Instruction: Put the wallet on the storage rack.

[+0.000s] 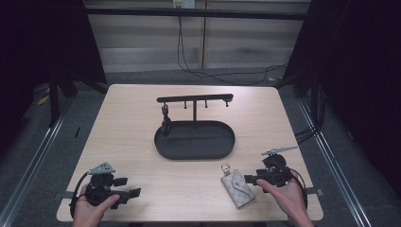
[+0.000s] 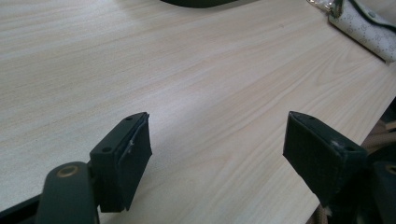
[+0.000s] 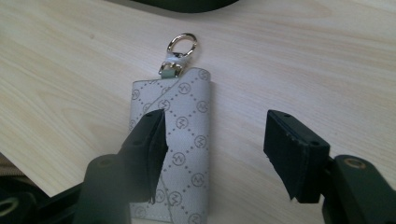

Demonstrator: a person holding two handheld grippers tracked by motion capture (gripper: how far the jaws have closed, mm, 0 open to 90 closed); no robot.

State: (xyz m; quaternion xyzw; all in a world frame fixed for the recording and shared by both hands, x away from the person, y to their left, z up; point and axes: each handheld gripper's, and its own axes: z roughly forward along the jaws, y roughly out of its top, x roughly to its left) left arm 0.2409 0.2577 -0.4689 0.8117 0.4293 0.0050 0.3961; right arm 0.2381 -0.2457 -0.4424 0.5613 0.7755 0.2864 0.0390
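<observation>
A grey-white patterned key pouch (image 1: 239,188) with a metal ring (image 1: 225,167) lies flat on the wooden table near its front right. My right gripper (image 1: 250,178) sits just to its right, held in a hand. In the right gripper view this gripper (image 3: 215,149) is open. One finger (image 3: 147,149) hangs over the pouch (image 3: 180,140), the other over bare wood, and neither pad presses on it. My left gripper (image 1: 128,186) rests at the front left, open (image 2: 217,154) over bare table, with the pouch (image 2: 362,28) far off at the upper right.
A black oval tray (image 1: 198,139) stands mid-table with a T-shaped hook rack (image 1: 195,98) rising from it. A small dark item (image 1: 165,124) hangs from the rack's left hook. Bare wood lies between the tray and both grippers. Dark floor and cables surround the table.
</observation>
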